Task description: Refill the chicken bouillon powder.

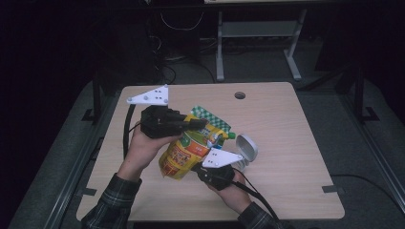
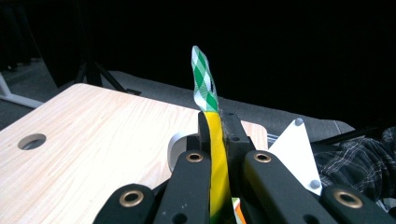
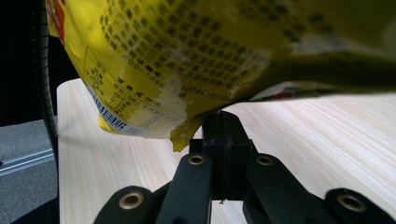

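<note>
A yellow pouch (image 1: 188,148) with red and green print and a green-and-white checked top (image 2: 203,84) hangs tilted above the wooden table (image 1: 286,124). My left gripper (image 1: 203,123) is shut on its upper part; in the left gripper view (image 2: 217,119) the yellow edge (image 2: 217,154) runs pinched between the jaws. My right gripper (image 1: 198,168) is at the pouch's lower right. In the right gripper view (image 3: 223,116) its jaws are together, with the pouch's bottom fold (image 3: 187,130) at their tips and the printed back (image 3: 187,51) overhead.
A round white lidded dish (image 1: 247,147) lies on the table just right of the pouch, also behind my left jaws (image 2: 173,149). A cable hole (image 1: 239,95) sits near the table's far edge. Dark floor and desk legs (image 1: 219,47) lie beyond.
</note>
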Demonstrator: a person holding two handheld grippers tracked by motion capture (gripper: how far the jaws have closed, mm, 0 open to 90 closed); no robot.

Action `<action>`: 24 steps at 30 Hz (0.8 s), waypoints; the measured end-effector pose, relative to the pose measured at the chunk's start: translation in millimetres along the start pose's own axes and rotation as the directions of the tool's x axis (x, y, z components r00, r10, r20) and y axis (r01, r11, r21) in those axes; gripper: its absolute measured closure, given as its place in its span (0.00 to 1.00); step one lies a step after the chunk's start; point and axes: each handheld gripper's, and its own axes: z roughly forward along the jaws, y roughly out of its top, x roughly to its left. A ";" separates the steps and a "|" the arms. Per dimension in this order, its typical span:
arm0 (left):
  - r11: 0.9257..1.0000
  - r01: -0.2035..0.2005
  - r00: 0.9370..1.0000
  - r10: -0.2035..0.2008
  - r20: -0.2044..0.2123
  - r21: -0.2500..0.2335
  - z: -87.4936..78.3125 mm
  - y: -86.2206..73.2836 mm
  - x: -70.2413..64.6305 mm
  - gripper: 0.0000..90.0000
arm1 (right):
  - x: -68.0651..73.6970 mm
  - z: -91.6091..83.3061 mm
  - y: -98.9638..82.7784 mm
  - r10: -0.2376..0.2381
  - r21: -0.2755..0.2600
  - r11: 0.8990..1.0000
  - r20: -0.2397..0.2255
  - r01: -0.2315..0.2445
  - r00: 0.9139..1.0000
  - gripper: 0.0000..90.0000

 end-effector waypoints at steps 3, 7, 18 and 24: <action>1.000 0.001 1.000 -0.001 0.001 0.012 3.2 -0.1 0.6 1.00 | 1.2 1.1 -0.7 -0.009 -0.007 1.000 -0.005 0.009 1.000 1.00; 0.999 0.007 1.000 -0.007 -0.001 0.033 9.1 -0.6 3.1 1.00 | 4.9 3.9 -1.9 -0.010 -0.012 1.000 -0.025 0.010 1.000 1.00; 0.996 0.017 1.000 -0.018 0.008 0.083 23.7 0.1 9.2 1.00 | 8.6 9.4 -2.8 -0.022 -0.047 0.999 -0.074 0.018 0.997 1.00; 0.992 0.017 1.000 -0.018 0.010 0.121 31.4 0.8 11.2 1.00 | 12.0 10.8 -3.2 -0.028 -0.058 0.998 -0.091 0.023 0.995 1.00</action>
